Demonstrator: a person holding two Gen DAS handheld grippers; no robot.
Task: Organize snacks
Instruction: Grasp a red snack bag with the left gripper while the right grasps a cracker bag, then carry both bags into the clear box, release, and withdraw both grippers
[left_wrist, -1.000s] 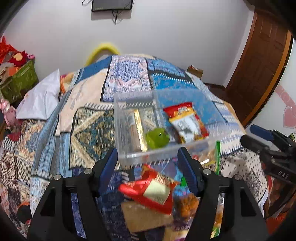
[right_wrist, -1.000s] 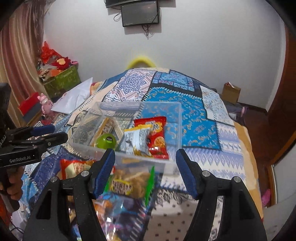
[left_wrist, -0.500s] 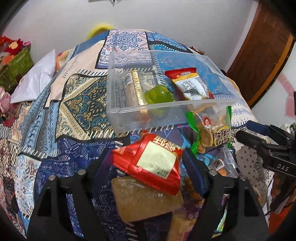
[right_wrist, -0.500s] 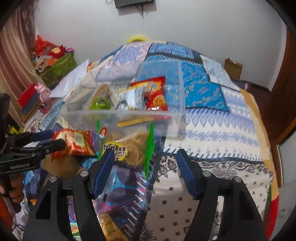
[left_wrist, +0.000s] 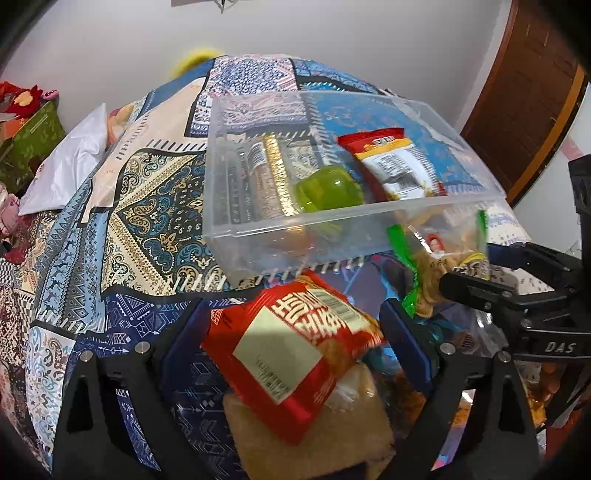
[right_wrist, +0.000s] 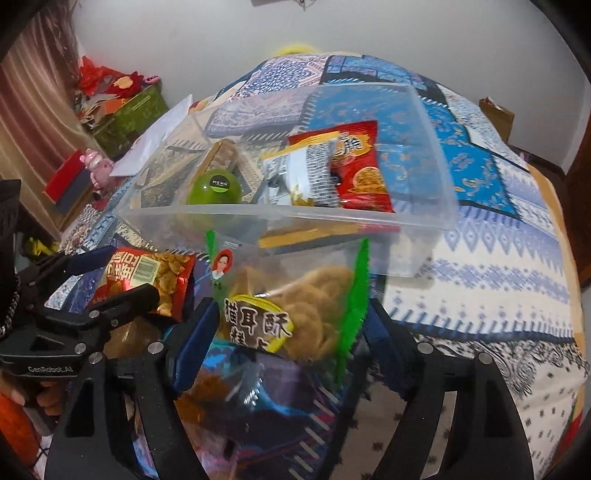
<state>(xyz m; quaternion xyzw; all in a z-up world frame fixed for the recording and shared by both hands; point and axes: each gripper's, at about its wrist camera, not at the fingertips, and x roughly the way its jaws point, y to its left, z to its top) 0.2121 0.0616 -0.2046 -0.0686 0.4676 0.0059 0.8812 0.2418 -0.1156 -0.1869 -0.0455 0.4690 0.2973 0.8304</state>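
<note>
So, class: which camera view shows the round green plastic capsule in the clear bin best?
The right wrist view: the round green plastic capsule shows its top label above the clear bin's rim. In the left wrist view the capsule shows no label.

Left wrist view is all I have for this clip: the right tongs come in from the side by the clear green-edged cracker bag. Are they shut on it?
Observer: No. In the right wrist view the right tongs stand open, and the clear green-edged cracker bag lies between the two fingers.
Operator: Does the green ball in the clear plastic bin carry any marking? I see none.
Observer: Yes. From the right side its top shows a dark round label reading MENG.
</note>
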